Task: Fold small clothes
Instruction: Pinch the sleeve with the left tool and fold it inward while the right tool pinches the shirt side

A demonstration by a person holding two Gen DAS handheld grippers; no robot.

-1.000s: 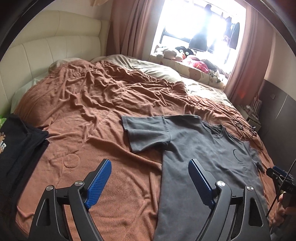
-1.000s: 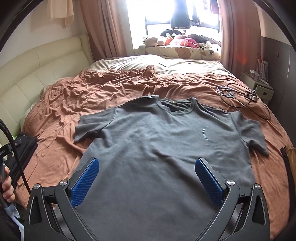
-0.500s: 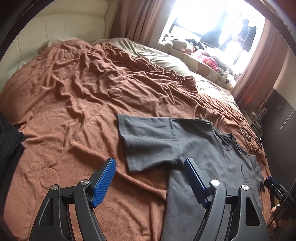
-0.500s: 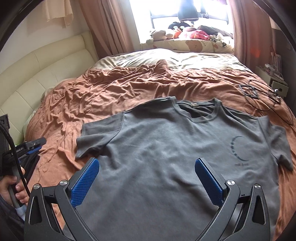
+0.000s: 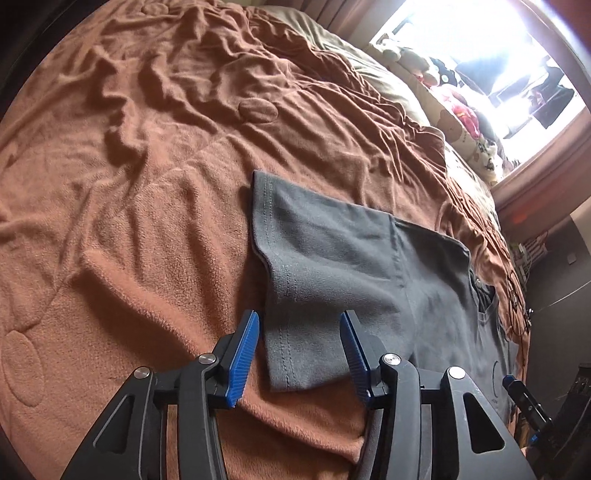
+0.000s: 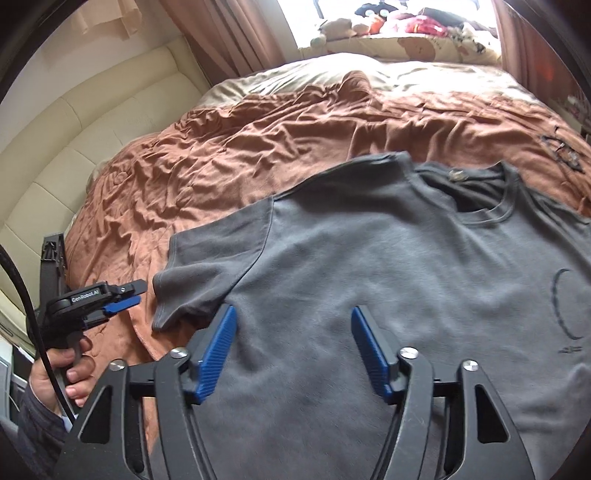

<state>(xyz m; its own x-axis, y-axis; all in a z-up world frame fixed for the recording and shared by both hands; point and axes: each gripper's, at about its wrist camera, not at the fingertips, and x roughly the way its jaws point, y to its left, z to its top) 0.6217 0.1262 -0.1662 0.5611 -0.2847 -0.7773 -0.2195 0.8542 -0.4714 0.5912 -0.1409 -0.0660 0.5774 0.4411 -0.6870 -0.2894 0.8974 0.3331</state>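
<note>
The grey T-shirt (image 6: 369,266) lay spread flat, front side up, on the brown blanket (image 5: 147,206) covering the bed, its collar (image 6: 480,206) toward the window end and a dark circular print (image 6: 569,306) on the chest. Its sleeve (image 5: 314,266) on the person's left side lay extended over the blanket, hem stitching visible, with a slight ridge of raised cloth across it. The left gripper (image 5: 298,354) was positioned over the lower corner of that sleeve: the cuff edge lay in the gap between the blue pads (image 5: 242,360), which stood apart on either side of it and did not press on the cloth; the jaws were closing. The right gripper (image 6: 291,354) was positioned over the body of the shirt just beside the armpit seam, with grey fabric in view between its pads (image 6: 216,354); these also stood apart, clear of any pinch, and the jaws were closing. Whether either set of tips touched the cloth could not be determined. In the right wrist view the left gripper (image 6: 122,295) appeared at the sleeve's outer edge, held by the person's hand (image 6: 62,376), with a black cable (image 6: 22,302) running past it. Beyond the blanket were a beige sheet (image 6: 369,77), a cream padded headboard (image 6: 74,133), pinkish curtains (image 6: 229,33) and soft toys (image 6: 388,22) along the bright window sill.
</note>
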